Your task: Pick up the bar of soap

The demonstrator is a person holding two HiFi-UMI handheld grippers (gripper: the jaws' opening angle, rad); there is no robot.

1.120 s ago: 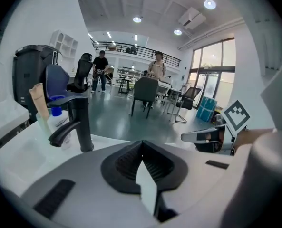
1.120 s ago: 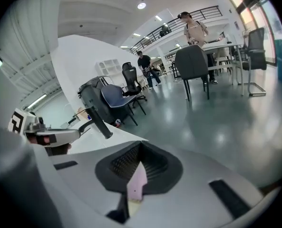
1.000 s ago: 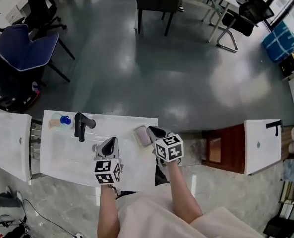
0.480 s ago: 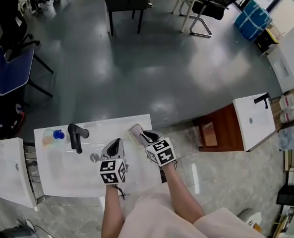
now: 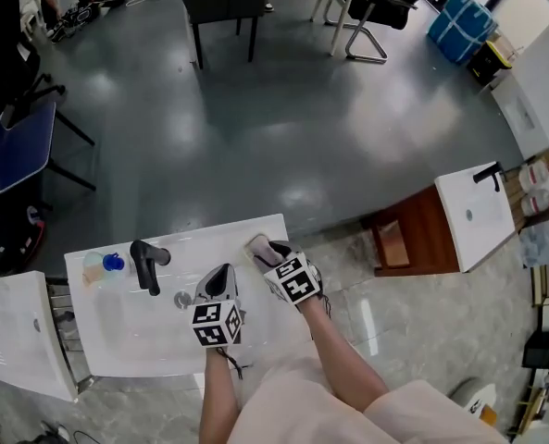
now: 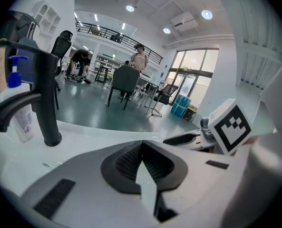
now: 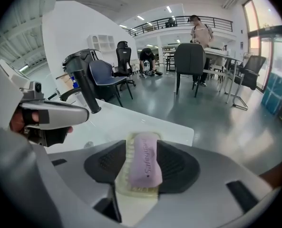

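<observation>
White washbasin counter (image 5: 126, 336) standing on a grey polished floor. Left gripper (image 5: 218, 280) hanging over the bowl beside the drain (image 5: 182, 299), its jaws pressing together on nothing. Right gripper (image 5: 276, 252) pointing down at the counter's far right corner. Its jaws have just been opening and are standing wide, the pink soap bar (image 7: 144, 163) lying between them. Only the right gripper view is showing the pale ribbed soap dish (image 7: 123, 177) underneath. Farther left, a black faucet (image 5: 146, 265) and a blue-pump bottle (image 5: 107, 265).
</observation>
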